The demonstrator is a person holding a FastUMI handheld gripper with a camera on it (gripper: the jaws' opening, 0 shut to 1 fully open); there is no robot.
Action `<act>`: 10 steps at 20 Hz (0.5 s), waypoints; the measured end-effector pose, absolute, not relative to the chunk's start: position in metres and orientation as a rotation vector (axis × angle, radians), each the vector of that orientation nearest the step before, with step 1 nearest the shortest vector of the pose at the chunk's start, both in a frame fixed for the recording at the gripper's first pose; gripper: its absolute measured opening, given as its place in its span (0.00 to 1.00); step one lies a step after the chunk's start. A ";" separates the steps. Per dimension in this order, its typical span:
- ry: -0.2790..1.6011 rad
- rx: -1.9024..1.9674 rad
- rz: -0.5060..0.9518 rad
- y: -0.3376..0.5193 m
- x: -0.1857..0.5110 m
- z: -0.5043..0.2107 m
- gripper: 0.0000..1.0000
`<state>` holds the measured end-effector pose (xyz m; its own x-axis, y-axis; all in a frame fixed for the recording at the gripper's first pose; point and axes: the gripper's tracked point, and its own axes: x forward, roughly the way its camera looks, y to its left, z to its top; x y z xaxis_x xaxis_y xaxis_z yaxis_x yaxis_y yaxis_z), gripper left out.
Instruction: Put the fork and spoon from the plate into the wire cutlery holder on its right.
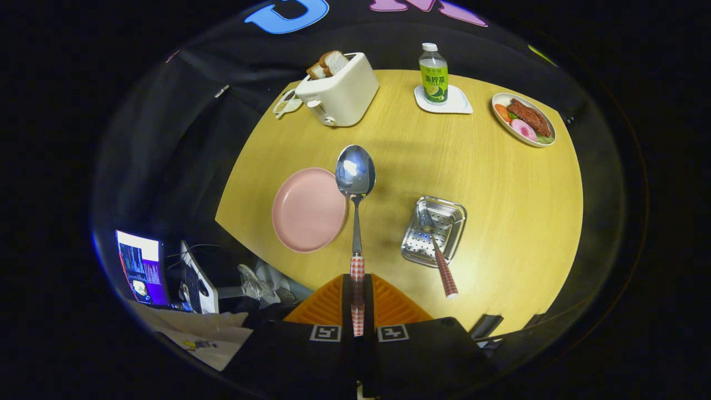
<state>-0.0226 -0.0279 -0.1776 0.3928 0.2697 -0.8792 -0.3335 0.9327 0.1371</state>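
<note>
With the fork (436, 244) already in the wire cutlery holder (451, 214), my gripper (357, 294) jaws clamp the spoon (355, 183) at centre frame; next I judge it swings lower right, over the holder.

Yellow wooden table (500, 183), black cloth wall (166, 128)

Counts: 1 spoon (355, 176), 1 fork (436, 251), 1 pink plate (309, 209), 1 wire cutlery holder (451, 212). Also 1 toaster (339, 89) w/ 2 bread slices (328, 64), 1 bottle (434, 74) on 1 coaster (460, 103), 1 food plate (523, 120), 1 small dish (288, 104), 1 desk (500, 189). 1 gripper (357, 300), 2 fingers clamped on spoon handle.
</note>
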 end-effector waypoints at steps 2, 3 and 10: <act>1.128 -0.115 0.379 -0.051 -0.024 -0.174 0.09; 1.145 -0.125 0.378 -0.060 -0.025 -0.173 0.09; 1.342 -0.219 0.412 -0.110 -0.031 -0.184 0.09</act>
<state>-0.0309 -0.1101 -0.1841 0.1694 0.1629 -0.9720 -0.4103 0.9083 0.0808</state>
